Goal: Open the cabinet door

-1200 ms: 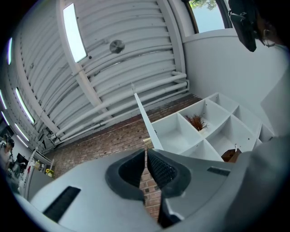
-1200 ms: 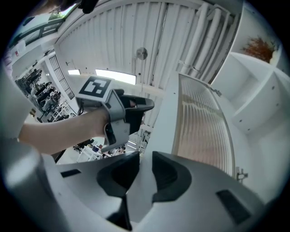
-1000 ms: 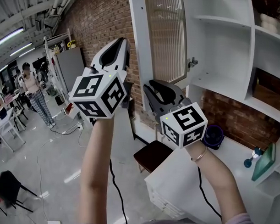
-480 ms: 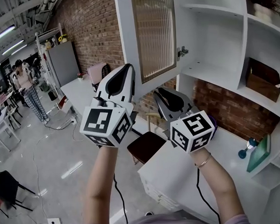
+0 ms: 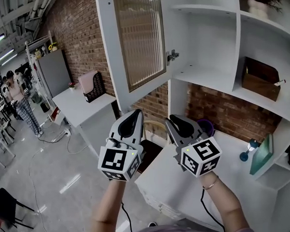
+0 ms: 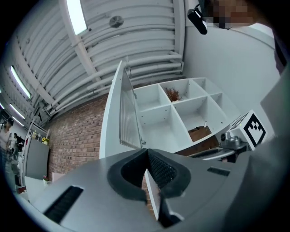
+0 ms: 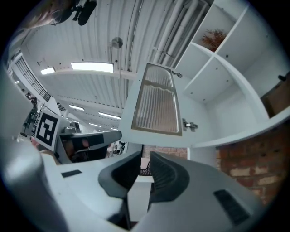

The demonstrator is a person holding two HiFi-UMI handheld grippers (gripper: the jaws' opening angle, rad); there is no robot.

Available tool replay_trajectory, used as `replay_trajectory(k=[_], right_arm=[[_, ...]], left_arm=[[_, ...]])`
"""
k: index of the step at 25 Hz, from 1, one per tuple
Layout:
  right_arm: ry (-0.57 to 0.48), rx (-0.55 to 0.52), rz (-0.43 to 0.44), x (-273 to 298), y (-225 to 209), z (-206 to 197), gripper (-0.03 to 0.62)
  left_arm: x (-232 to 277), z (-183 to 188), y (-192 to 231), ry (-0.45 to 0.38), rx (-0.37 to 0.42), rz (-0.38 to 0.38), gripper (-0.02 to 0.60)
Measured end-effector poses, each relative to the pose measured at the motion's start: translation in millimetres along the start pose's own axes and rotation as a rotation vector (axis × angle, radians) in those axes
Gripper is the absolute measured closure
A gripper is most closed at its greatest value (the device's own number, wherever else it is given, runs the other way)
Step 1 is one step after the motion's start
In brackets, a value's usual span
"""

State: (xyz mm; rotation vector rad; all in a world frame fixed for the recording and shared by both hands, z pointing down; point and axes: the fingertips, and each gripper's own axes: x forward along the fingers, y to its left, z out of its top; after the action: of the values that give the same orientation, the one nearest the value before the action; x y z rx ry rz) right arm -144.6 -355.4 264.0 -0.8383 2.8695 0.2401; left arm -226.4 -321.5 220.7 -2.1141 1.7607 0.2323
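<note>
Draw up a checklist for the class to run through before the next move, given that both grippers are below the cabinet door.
1. The cabinet door is swung out and the shelves are exposed: ok.
2. The left gripper is off the door, with its jaws shut on nothing: ok.
3. The right gripper is off the door. Its jaws are slightly apart and have just been closing, with nothing between them: ok.
4. The hinge holds the door steady: cannot tell.
</note>
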Motion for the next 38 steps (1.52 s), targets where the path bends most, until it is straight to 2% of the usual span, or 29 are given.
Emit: replay_trajectory(k=[17, 23, 32, 38], right_arm=[[0.184, 0.138, -0.199, -90.3, -37.8, -89.8, 0.577], [0.246, 0.118, -0.268, -116.5, -40.8, -115.8, 0.590], [0.299, 0.189, -0.367, -157.0, -51.2, -148.3, 0.591], [0.318, 0.214, -0.405, -179.1, -51.9, -162.0, 0.591]], left_arm=[[-25.6, -122.6, -63.1, 0.232, -0.176, -0.058, 0.578], [-42.5, -158.4, -78.8, 0.321, -0.216, -0.062, 0.578], [-63.6, -194.5, -97.5, 0.398, -0.273, -0.073, 0.578], [-75.1, -208.0, -117.2, 0.448, -0.268, -0.098, 0.578]])
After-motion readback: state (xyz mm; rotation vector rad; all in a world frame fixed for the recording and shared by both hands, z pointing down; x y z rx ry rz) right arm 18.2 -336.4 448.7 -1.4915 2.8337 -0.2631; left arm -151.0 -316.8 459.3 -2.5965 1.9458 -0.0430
